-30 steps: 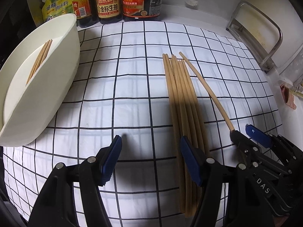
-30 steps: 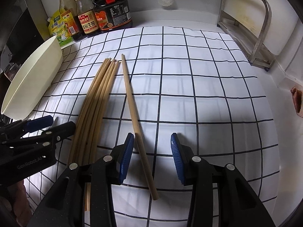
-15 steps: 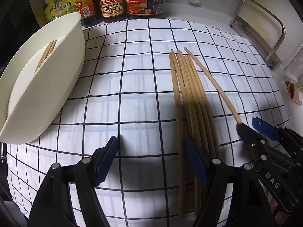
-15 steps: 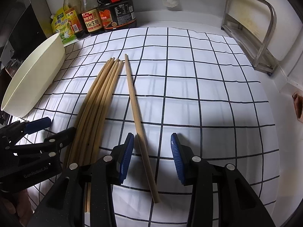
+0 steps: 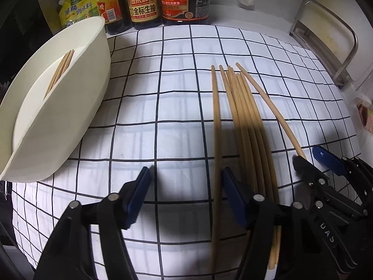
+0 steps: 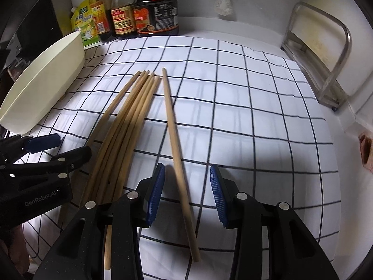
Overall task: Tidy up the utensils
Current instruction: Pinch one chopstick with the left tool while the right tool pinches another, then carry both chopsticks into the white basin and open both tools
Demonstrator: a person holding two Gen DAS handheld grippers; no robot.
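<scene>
Checked cloth (image 5: 177, 107) under two down-tilted claws

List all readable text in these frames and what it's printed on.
"GenRobot.AI": body of the left gripper, seen from the right wrist view.
"DAS", seen upside down: body of the right gripper, seen from the left wrist view.
"金标生抽", with "自然鲜" above it: label of the soy sauce bottle.
Large dark jar: label print too small to read.
Yellow pouch: characters blurred, unreadable.
Leftmost bottle: label unreadable.
</scene>
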